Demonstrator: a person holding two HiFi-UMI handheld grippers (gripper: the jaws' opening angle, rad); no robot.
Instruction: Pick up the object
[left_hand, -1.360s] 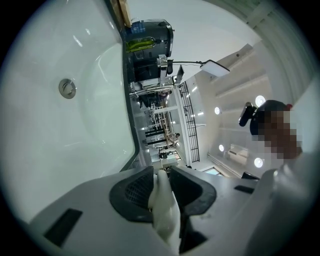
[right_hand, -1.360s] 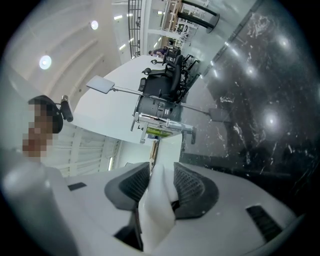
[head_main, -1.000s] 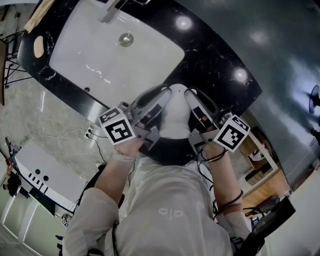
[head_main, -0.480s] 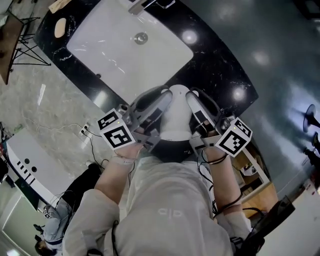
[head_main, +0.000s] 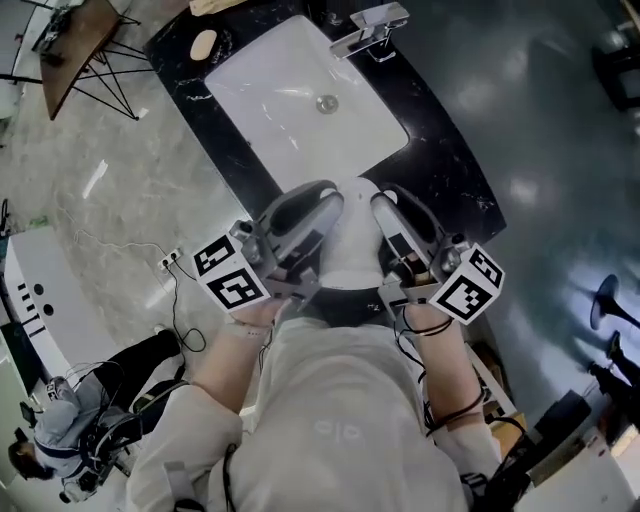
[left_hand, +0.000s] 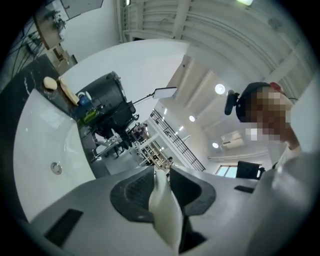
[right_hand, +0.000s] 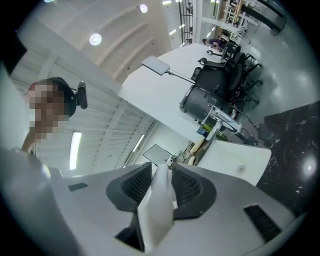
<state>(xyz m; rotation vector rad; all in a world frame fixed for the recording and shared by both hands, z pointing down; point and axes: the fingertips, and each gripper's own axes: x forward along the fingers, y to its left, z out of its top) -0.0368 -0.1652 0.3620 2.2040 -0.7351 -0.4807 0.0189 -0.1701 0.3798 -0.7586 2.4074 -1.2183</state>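
Observation:
In the head view I hold a white rounded object (head_main: 350, 245) in the air between both grippers, close to my chest and over the near edge of the black counter (head_main: 455, 175). My left gripper (head_main: 318, 215) grips its left side and my right gripper (head_main: 392, 218) its right side. In the left gripper view, the left gripper (left_hand: 162, 177) has a thin white rim (left_hand: 166, 215) pinched between its dark pads. The right gripper view shows the same: the right gripper (right_hand: 162, 175) is shut on a white edge (right_hand: 156, 210).
A white sink (head_main: 290, 115) with a drain (head_main: 326, 103) and a metal faucet (head_main: 368, 28) is set in the counter ahead. An oval tan item (head_main: 204, 43) lies at its far left. A white box (head_main: 35, 290), floor cables and a seated person (head_main: 60, 445) are at left.
The sink and counter have swung right and upward across the head view. Both grippers keep their hold on the white object, which stays near my chest.

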